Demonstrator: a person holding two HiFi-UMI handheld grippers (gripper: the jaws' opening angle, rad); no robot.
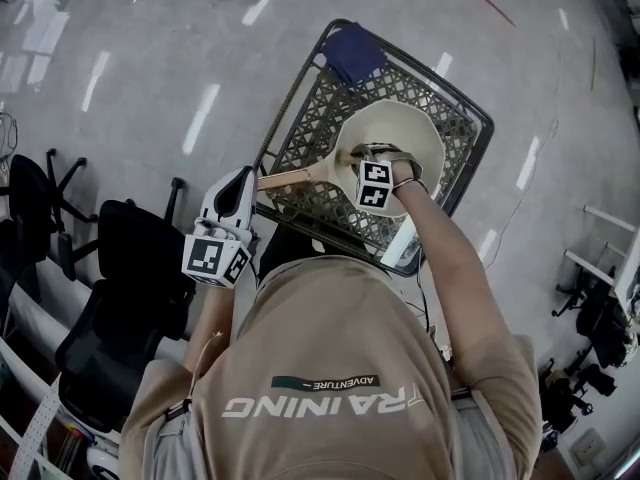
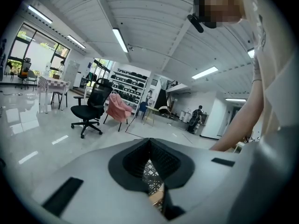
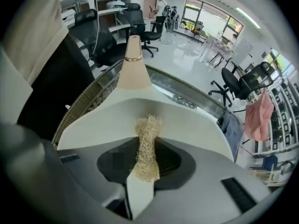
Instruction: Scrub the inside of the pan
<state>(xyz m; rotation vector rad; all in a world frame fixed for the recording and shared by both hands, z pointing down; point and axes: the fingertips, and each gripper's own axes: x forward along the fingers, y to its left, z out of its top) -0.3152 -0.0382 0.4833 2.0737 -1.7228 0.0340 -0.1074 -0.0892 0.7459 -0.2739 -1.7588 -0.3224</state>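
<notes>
the right gripper points steeply down into the pan, its jaws clamped on a strip of pale, straw-like scrubber that sticks out past the tips. the scrubber's frayed end lies against the pan's cream inner surface, on the side nearest the handle; whether it presses there is unclear. the pan sits right under and around this gripper, resting on a dark lattice-top table. the tan handle runs out to the left gripper, whose jaws are closed on its end at the table's near edge. a blue cloth lies on the far corner of the table, well apart from the pan.
</notes>
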